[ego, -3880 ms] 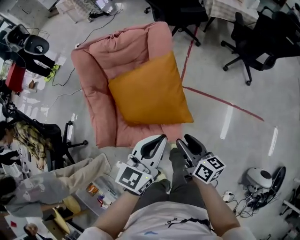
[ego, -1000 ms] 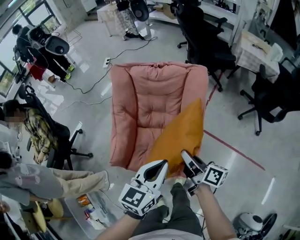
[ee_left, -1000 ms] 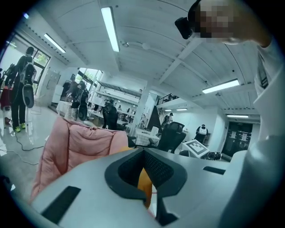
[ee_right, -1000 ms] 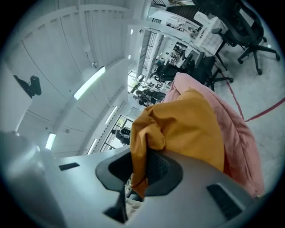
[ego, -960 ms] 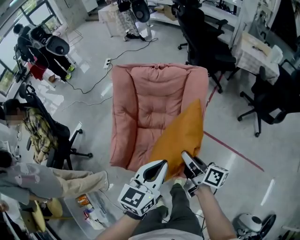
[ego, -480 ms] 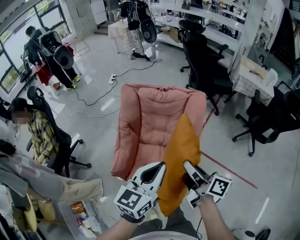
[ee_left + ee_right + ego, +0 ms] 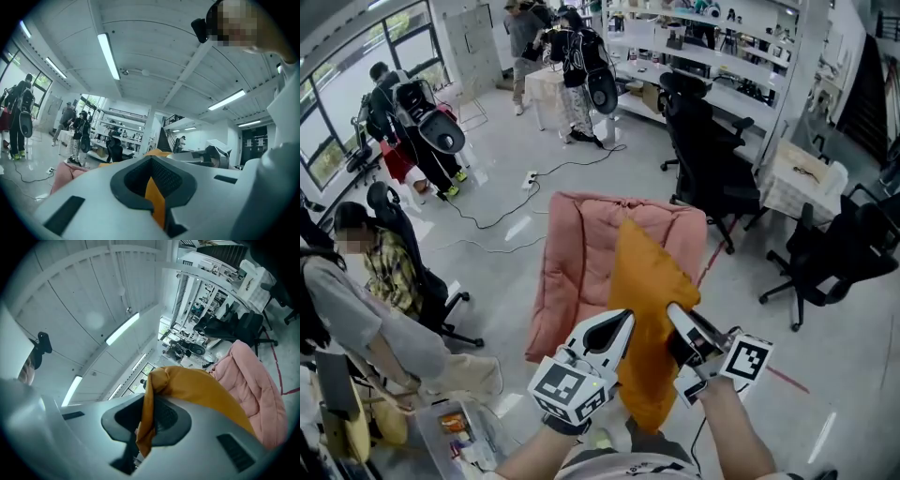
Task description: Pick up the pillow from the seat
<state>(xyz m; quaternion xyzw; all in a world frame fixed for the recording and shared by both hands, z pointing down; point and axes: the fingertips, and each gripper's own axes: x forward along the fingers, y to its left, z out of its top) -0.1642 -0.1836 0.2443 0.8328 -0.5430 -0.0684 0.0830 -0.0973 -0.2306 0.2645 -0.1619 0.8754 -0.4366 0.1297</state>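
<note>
Grip is the weak point. The left hand-held gripper [image 7: 622, 321] is clamped on only a thin sliver of the orange square fabric pillow [image 7: 649, 300]. In its own view just a narrow strip of cloth shows between the pads, right at the edge. The right hand-held gripper [image 7: 677, 319] is closed on a thicker bunch of the cover, w/ a fold spilling out past the jaws. So both seem to hold cover fabric, not stuffing. The pillow hangs in the air between them, its bulk & lower corner sagging below the pinch points.

Likely failure no. 1: the left strip slides out under the pillow's weight, esp. if the two hands pull apart or jerk. The pillow would then swing off the right one alone — and that bunch could pull free too.

No. 2: the pillow looks to be up off the pink padded seat [image 7: 577, 267], but in the head view the two overlap, so how clear it is can't be told. A trailing corner could catch on the seat's raised side and tug the cloth out of the jaws.

Further out, black office chairs [image 7: 708, 141] stand near the seat on the grey floor [image 7: 750, 272] — a dropped pillow would prob. end up down there.
</note>
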